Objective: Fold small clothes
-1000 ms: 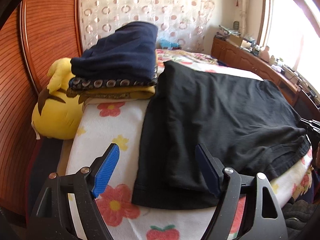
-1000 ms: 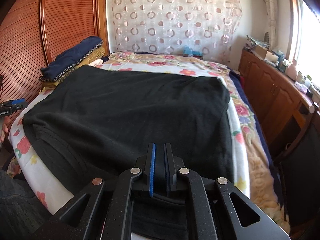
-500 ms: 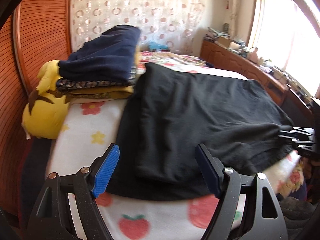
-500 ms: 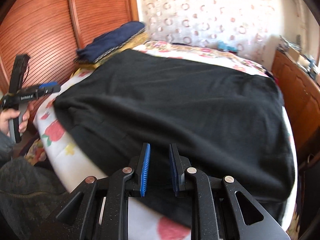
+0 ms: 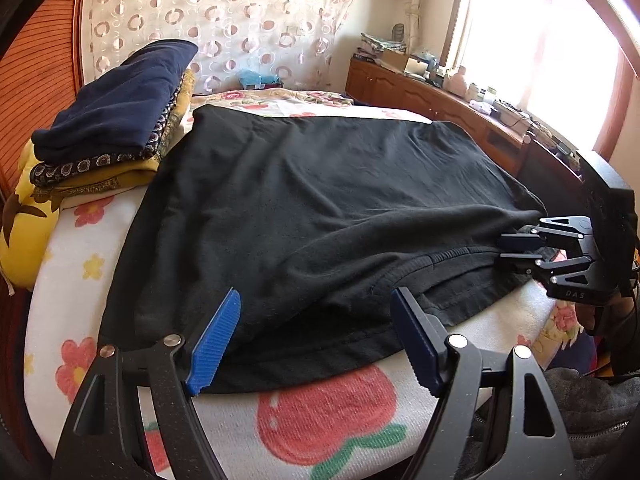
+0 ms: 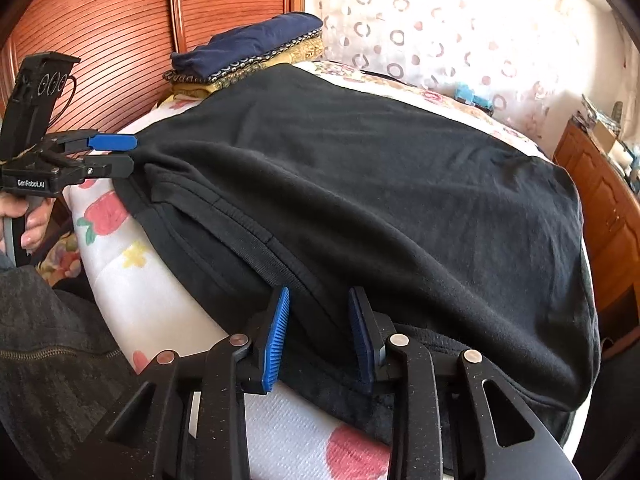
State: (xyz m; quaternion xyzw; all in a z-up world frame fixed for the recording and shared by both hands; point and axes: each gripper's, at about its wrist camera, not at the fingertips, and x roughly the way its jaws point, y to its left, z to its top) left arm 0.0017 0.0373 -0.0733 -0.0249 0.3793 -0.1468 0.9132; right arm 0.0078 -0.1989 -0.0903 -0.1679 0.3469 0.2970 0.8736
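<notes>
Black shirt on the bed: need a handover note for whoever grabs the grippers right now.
Left gripper: open, at the near left edge of the black shirt, nothing pinched.
Right gripper: jaws have just been opening, a gap shows between the pads, the shirt's near hem lies between them, unpinched.
Shirt: lies on the flowery blanket, one fold laid over it, collar at the near edge.
Folded stack: at the far left, by the yellow plush.
Left to do: probably further folds, then onto the stack.
</notes>
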